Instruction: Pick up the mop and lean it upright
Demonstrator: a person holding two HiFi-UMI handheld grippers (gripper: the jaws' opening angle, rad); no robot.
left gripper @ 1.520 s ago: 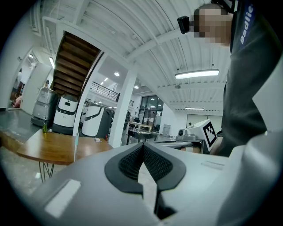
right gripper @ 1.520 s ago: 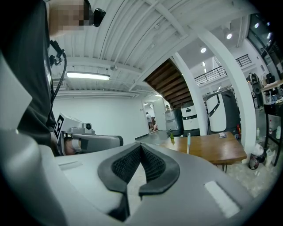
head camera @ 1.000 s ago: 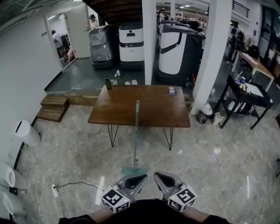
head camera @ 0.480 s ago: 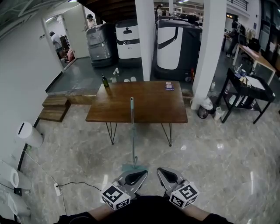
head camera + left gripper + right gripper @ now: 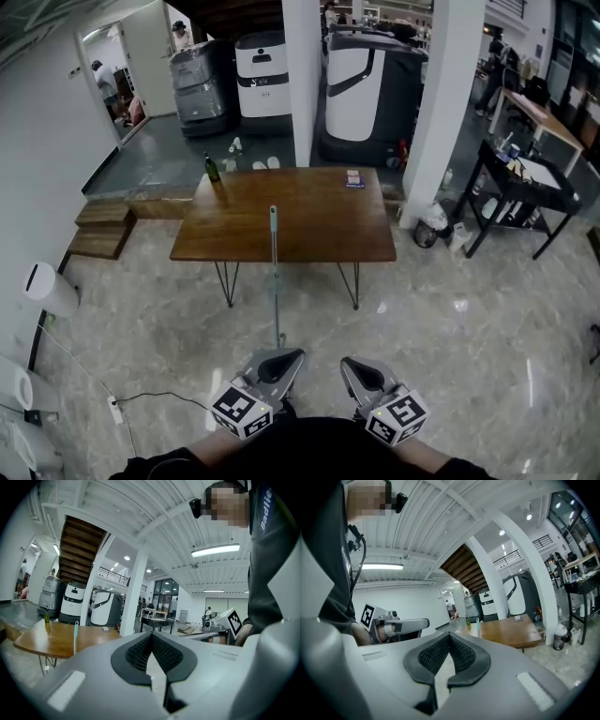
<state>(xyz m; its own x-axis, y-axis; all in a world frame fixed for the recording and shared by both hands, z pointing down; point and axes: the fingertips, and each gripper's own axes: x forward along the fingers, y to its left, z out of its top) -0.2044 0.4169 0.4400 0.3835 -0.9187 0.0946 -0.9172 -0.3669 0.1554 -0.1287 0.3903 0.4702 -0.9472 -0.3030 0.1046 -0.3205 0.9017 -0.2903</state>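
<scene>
Mop (image 5: pixel 274 272) leans on table (image 5: pixel 319 230) edge, head on floor. Left gripper (image 5: pixel 283 360) and right gripper (image 5: pixel 354 369) both clenched, empty. Pole likely light, stiff, smooth; grab mid-handle.

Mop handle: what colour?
The mop handle is light teal, clearest in the head view.

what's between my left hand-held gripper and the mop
Only a short strip of bare floor; the head view shows the mop against the table just ahead of the left hand-held gripper.
</scene>
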